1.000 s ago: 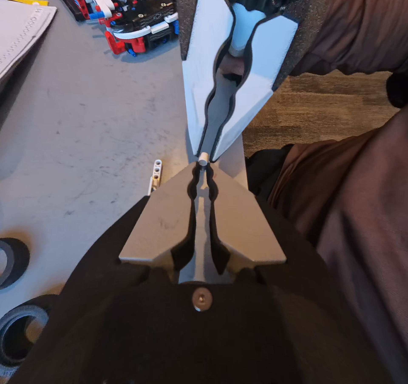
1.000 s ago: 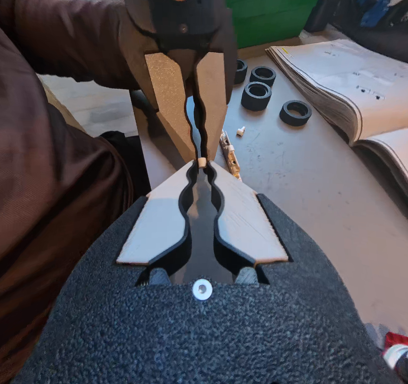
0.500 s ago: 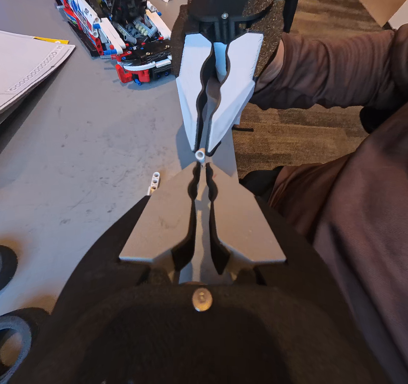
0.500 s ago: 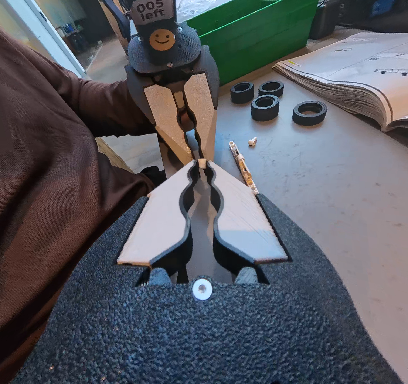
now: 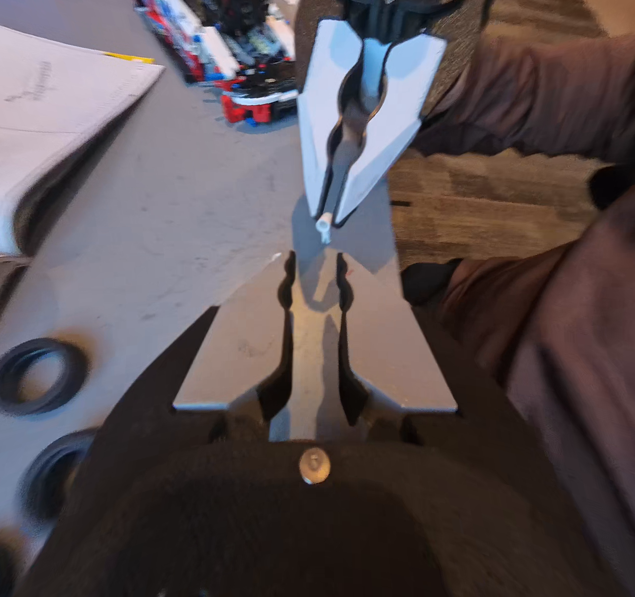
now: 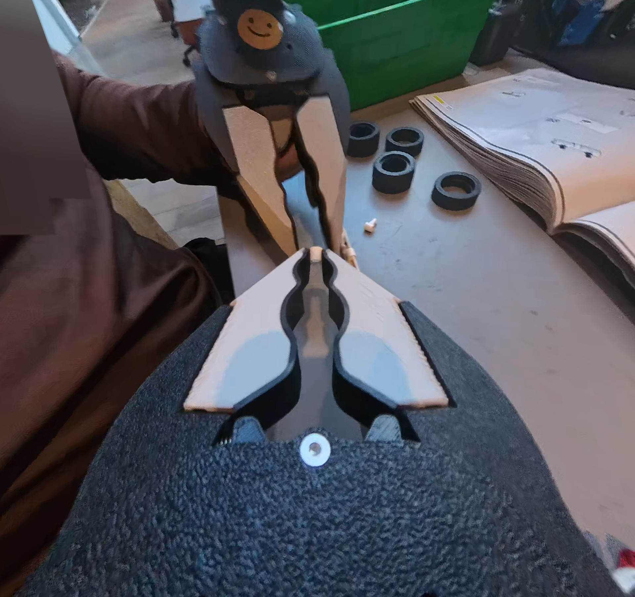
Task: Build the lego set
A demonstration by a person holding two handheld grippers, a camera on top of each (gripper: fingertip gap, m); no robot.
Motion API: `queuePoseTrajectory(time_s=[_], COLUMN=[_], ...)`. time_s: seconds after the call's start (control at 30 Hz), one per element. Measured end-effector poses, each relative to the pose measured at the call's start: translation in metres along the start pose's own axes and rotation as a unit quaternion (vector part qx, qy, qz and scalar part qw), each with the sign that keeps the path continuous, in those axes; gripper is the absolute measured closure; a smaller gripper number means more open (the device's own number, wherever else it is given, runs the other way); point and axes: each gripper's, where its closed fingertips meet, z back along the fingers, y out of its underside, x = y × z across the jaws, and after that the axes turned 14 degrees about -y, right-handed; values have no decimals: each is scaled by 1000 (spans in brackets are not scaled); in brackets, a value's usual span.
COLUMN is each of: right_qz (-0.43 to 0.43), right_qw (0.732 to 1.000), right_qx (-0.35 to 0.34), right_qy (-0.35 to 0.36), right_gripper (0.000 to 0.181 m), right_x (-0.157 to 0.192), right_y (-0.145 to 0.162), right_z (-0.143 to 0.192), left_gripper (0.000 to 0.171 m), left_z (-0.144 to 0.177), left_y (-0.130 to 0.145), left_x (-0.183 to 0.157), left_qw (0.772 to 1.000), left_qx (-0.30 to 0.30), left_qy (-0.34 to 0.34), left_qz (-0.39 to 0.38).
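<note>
White peg (image 5: 324, 227) sat clamped at the tips of the right gripper (image 5: 326, 214), jaws narrow around it, its thin stem poking out toward the left gripper (image 5: 314, 254). Left jaws stood parted by a modest gap, empty, tips just short of the peg and not touching it. In the right wrist view the same peg (image 6: 315, 256) showed at 12 o'clock between the right gripper's (image 6: 315, 254) tips, the left gripper (image 6: 311, 237) facing it. Both hovered above the grey table (image 6: 464, 305) near its edge. Loose peg (image 6: 370, 226) lay at 1 o'clock; four black tyres (image 6: 393, 172) beyond it; open manual (image 6: 536, 147) at 2 o'clock; green bin (image 6: 405, 30) behind. Left wrist view: red-white-black model (image 5: 240, 65) at 11 o'clock, blurred; two tyres (image 5: 37, 374) at 9 o'clock
</note>
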Motion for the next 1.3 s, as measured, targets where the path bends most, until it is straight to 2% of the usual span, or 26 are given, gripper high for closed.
queuePoseTrajectory(time_s=[0.13,0.3,0.4,0.53,0.7,0.93,1.13,1.3], right_qz=[-25,-32,-24,-9,51,165,201,172], right_qw=[998,993,991,991,984,954,932,927], right_qx=[44,105,122,124,154,230,284,323], right_qy=[30,40,50,56,72,98,99,81], right_gripper=[175,175,175,176,175,175,175,177], right_x=[-25,-38,-42,-43,-41,-41,-43,-45], right_y=[16,38,44,45,46,45,50,56], right_z=[2,-17,-21,-19,-20,-21,-16,-13], left_gripper=[143,141,166,166,166,166,166,166], left_z=[0,-22,-25,-26,-25,-25,-25,-25], left_y=[21,56,54,54,54,53,54,54], left_x=[33,29,28,28,28,28,28,28], left_qw=[994,987,986,986,986,988,988,988], left_qx=[52,137,131,129,122,108,102,99], left_qy=[-72,-16,-4,18,43,51,55,54], left_qz=[-62,-81,-100,-105,-105,-97,-102,-100])
